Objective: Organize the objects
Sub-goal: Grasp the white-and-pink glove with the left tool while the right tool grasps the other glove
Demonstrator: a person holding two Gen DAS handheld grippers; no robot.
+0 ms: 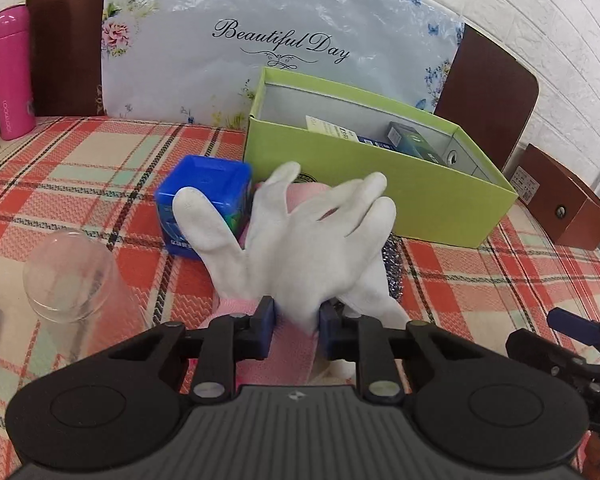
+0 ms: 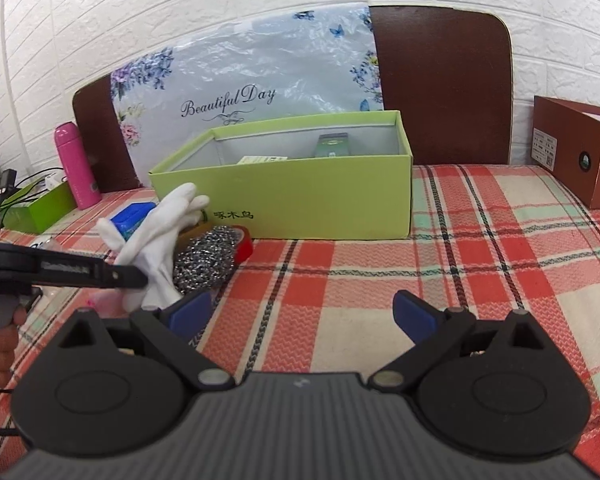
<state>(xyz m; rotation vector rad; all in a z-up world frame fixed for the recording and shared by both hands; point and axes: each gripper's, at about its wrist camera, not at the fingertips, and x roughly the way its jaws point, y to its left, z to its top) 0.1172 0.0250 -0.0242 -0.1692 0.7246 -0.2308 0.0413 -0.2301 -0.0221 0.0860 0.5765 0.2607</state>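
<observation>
My left gripper (image 1: 297, 322) is shut on a pair of white gloves (image 1: 300, 236) and holds them up above the checked tablecloth; the gloves also show in the right wrist view (image 2: 156, 248). Behind them sit a blue cube box (image 1: 204, 196), a pink item (image 1: 304, 192) and a steel scouring pad (image 2: 204, 260). An open green box (image 1: 380, 196) stands further back with a few small packs inside; it also shows in the right wrist view (image 2: 300, 196). My right gripper (image 2: 302, 312) is open and empty over the cloth, right of the gloves.
An upturned clear glass (image 1: 68, 276) stands at the left front. A pink bottle (image 1: 14, 72) stands at the back left. A brown box (image 2: 580, 152) sits at the right. A red tape roll (image 2: 244, 248) lies by the scouring pad. A floral board (image 1: 280, 40) leans on the wall.
</observation>
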